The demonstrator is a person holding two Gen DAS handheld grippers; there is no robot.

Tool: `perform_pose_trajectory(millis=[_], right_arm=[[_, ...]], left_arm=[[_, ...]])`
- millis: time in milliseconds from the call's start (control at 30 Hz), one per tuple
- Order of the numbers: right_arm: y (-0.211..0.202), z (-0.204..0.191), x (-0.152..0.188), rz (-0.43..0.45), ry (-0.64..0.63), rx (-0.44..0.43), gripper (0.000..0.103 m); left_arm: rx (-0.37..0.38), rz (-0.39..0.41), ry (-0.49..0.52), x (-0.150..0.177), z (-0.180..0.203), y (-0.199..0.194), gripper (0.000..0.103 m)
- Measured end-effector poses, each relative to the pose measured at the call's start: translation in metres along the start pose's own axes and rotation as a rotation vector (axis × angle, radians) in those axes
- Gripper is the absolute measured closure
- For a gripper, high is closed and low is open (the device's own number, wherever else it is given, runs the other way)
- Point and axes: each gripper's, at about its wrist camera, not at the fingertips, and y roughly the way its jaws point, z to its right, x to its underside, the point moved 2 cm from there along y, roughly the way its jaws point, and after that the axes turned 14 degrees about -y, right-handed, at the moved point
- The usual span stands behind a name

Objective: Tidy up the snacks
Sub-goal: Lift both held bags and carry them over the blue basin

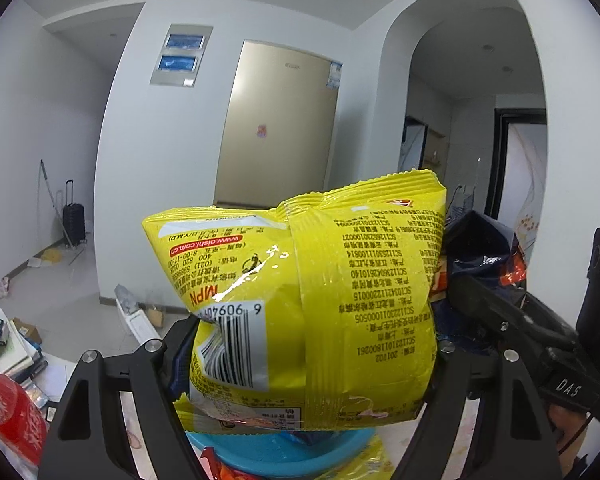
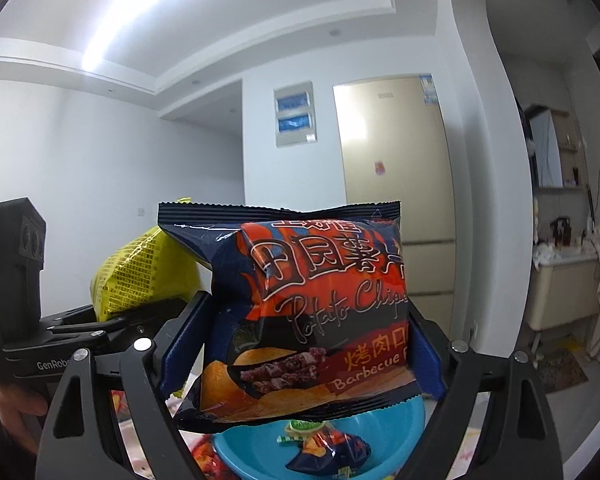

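White walls and a tall gold fridge fill the room in front of me. Far off to the left, a black suitcase stands on the pale floor by the wall.

Down low sits a blue bowl. One small dark snack pack lies inside it.

My left gripper squeezes a yellow chip bag from both sides. The bag is held up in the air, just above the bowl, with its back side and bar code facing me.

My right gripper squeezes a dark blue barbecue chip bag the same way. That bag also hangs just above the bowl. The two bags are side by side, very close.

A red drink bottle stands at the bottom left of the left view.
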Motion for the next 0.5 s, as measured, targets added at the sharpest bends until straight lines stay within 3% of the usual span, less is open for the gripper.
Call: perform_pose_trajectory(millis=[500], right_arm=[[0.077,0.01,0.08,-0.245,0.097,-0.065,0.016]], left_arm=[[-0.121,-0.255,-0.053,0.046,-0.056,0.096,0.021]])
